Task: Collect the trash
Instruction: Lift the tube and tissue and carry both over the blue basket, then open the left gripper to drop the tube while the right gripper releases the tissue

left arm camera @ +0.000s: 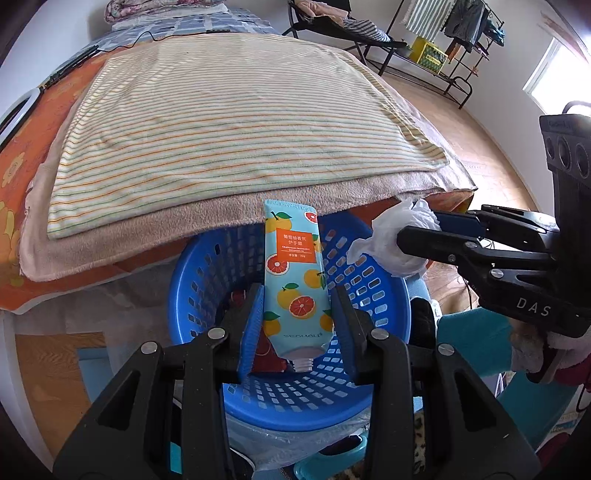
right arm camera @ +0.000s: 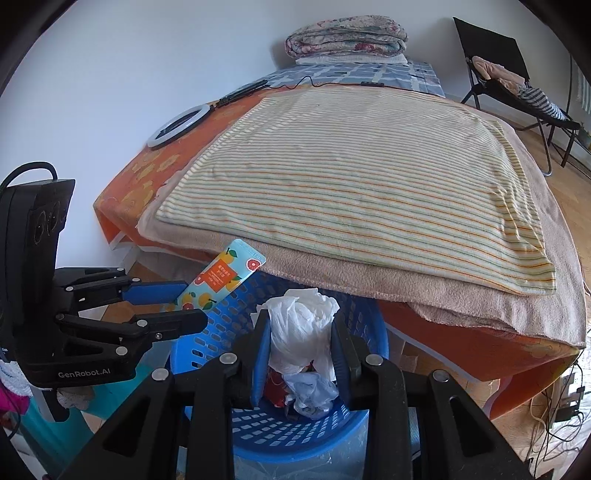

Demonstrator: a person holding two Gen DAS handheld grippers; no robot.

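The left tongs (left arm camera: 297,317) pinch a hand cream tube (left arm camera: 295,273), light blue with printed oranges and grapefruit slices; its capless threaded neck points back toward the camera and its crimped end points away. Both blue pads (left arm camera: 251,332) press on the tube's sides. Directly below and beyond these tongs stands a blue perforated plastic basket (left arm camera: 369,295), so the tube hangs over its opening. A red wrapper (left arm camera: 266,354) lies inside the basket, just under the left pad.

The right tongs (right arm camera: 301,343) pinch a crumpled white plastic bag (right arm camera: 299,325), which bulges up between and above the pads. Below them, in the same basket (right arm camera: 229,369), lie more crumpled clear plastic (right arm camera: 312,395) and the red wrapper (right arm camera: 275,384). Seen from the left wrist view, the right tongs (left arm camera: 417,236) reach in from the right side over the basket's far rim with the bag (left arm camera: 399,236) at their tips. Seen from the right wrist view, the left tongs (right arm camera: 184,302) come in from the left with the tube (right arm camera: 218,277) slanting up.

Just beyond both tongs, the basket's far rim sits under the overhanging edge of a bed. On it lies a beige blanket (right arm camera: 369,280) topped by a striped towel (right arm camera: 351,184), over an orange flowered sheet (right arm camera: 147,173). Farther off lie a ring light (right arm camera: 177,125), a folded floral quilt (right arm camera: 347,35) and, to the right, a black folding chair (right arm camera: 495,55).
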